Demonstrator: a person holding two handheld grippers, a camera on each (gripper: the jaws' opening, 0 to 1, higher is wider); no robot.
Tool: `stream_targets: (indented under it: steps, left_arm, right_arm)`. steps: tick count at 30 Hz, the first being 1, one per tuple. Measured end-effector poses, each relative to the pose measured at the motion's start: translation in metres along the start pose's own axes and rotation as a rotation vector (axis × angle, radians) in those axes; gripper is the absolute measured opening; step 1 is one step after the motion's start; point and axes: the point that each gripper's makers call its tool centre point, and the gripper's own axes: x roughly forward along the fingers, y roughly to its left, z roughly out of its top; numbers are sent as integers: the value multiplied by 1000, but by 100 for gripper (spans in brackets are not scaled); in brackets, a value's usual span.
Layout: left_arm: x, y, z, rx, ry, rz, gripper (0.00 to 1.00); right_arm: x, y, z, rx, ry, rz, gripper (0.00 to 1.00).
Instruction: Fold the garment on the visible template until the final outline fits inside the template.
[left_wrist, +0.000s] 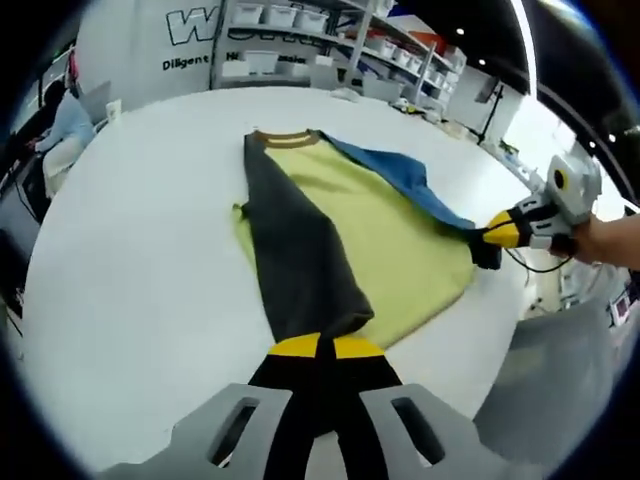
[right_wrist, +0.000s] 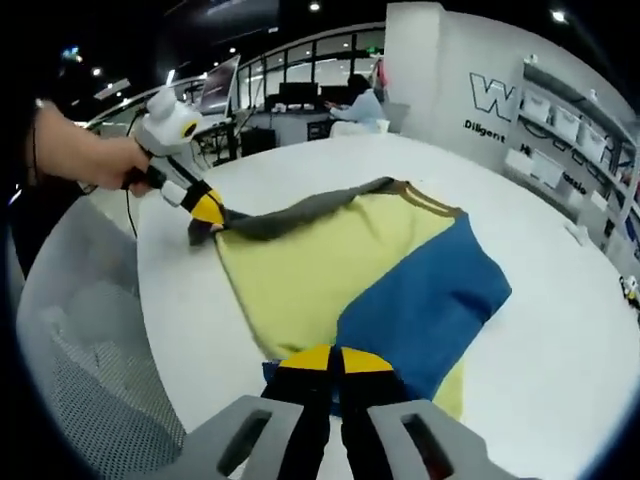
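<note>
Left hand-held gripper (left_wrist: 318, 347) grasps grey sleeve (left_wrist: 295, 250) | right hand-held gripper (right_wrist: 338, 360) grasps blue sleeve (right_wrist: 425, 295) | shelves (left_wrist: 330, 40) behind

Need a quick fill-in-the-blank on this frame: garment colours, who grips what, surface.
1. The left gripper is shut on the garment's ____ sleeve.
2. The right gripper is shut on the ____ sleeve.
3. The garment's body is ____-green.
4. The garment lies on a ____ table.

Missing words: grey; blue; yellow; white
</note>
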Motion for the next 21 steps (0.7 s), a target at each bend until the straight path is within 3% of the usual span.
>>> stream_targets:
  steps: [2, 7, 8, 10, 13, 17, 21]
  left_arm:
    - [0, 3, 1, -15, -6, 0, 3]
    - [-10, 21, 18, -163, -82, -7, 3]
    - [-13, 30, 23, -210, -102, -6, 3]
    - [-18, 46, 29, -267, -125, 4, 3]
    - [-22, 66, 32, -271, -123, 11, 3]
    - [-30, 93, 46, -328, -153, 34, 3]
    - [-33, 114, 51, -342, -146, 71, 3]
  right_arm:
    - [-1, -8, -1, 12, 3, -16, 0]
    - [-5, -20, 0, 37, -5, -50, 0]
    - [-6, -24, 3, 107, -36, -57, 0]
    - [-8, -35, 6, 161, -65, -76, 0]
    - [-14, -54, 8, 222, -91, -104, 0]
    - [-26, -97, 16, 284, -140, -177, 0]
    - [-34, -143, 19, 257, -138, -245, 0]
